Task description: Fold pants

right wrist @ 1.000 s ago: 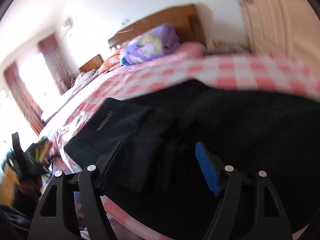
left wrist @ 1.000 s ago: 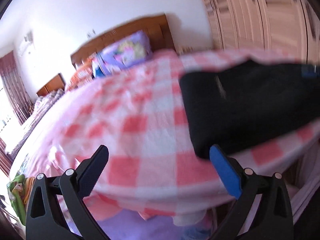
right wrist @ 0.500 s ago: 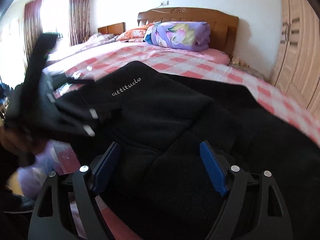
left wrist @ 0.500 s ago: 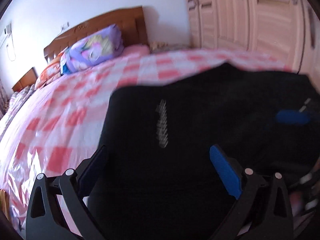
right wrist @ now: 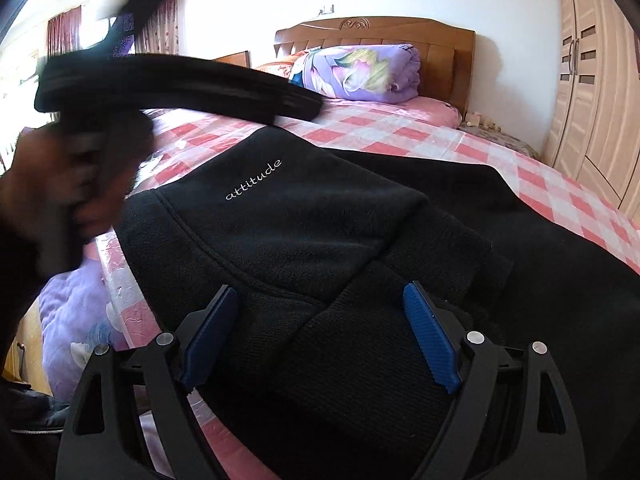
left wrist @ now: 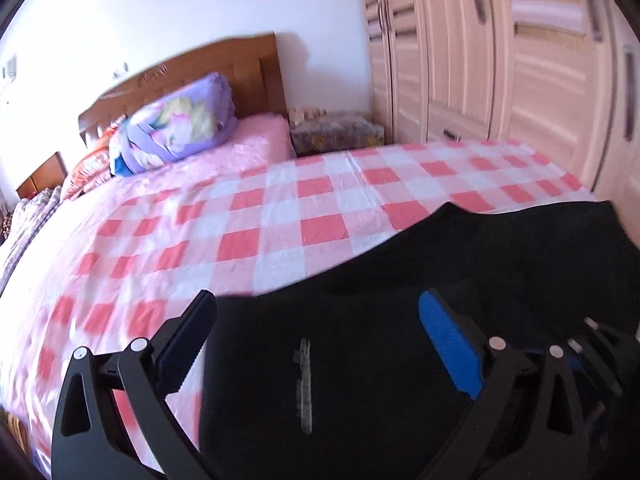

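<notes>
The bed (right wrist: 400, 132), under its pink-and-white checked cover, takes up most of the room and serves as the folding surface. The black pants (right wrist: 320, 232) lie across its near corner, doubled over so that the panel with the white "attitude" lettering sits on top, which looks like a fold partly made. That spot keeps them within reach of a person standing at the bed's foot.

At the far end of the bed stands a wooden headboard (right wrist: 372, 30), and against it rests a rolled purple quilt (right wrist: 360, 72). Pale wardrobe doors (left wrist: 500, 60) run along the bed's far side, and curtained windows are off the other way.

The right gripper (right wrist: 320, 340) hovers low over the pants at the bed's near edge; its jaws are opening, with cloth beneath them but nothing pinched. The left gripper (left wrist: 316, 344) also stands wide apart and empty above the lettered panel, probably lining up the next fold.
</notes>
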Action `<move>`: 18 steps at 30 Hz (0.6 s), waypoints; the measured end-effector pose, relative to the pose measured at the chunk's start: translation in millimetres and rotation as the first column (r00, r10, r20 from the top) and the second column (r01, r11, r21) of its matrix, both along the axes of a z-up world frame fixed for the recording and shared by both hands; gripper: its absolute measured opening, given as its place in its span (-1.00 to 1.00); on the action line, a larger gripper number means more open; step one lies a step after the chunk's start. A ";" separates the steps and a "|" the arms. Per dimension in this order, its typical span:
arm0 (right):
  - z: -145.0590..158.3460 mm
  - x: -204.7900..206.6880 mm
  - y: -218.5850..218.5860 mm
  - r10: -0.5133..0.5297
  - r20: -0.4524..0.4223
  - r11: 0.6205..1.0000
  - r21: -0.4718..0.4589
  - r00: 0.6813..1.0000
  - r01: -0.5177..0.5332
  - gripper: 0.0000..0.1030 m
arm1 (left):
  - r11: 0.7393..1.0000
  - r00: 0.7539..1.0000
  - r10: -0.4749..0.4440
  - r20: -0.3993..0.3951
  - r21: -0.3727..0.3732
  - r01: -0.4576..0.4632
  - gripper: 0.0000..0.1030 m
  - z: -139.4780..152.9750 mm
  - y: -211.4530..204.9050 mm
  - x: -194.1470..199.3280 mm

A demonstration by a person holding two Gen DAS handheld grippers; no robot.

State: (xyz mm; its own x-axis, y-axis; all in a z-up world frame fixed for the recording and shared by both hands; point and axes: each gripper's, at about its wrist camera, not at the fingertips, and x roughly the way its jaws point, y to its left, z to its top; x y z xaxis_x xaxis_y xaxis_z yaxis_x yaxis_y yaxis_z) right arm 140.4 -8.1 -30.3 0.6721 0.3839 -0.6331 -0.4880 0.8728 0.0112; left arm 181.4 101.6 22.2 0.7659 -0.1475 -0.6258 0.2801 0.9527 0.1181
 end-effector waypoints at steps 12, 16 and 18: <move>5.6 2.4 -3.0 -0.001 -0.050 1.000 0.016 0.999 0.002 0.60 | 0.996 0.971 -0.011 -0.240 -0.089 -0.011 0.96 -54.4 7.7 72.6; 35.0 8.4 -14.7 -0.041 -0.069 0.995 0.088 0.997 0.047 0.68 | 0.998 0.973 -0.001 -0.232 -0.067 -0.015 0.97 -54.3 6.8 70.9; 42.3 18.8 -16.6 -0.058 -0.044 0.996 0.062 0.997 0.060 0.68 | 0.998 0.973 -0.002 -0.231 -0.067 -0.014 0.97 -52.7 7.2 71.3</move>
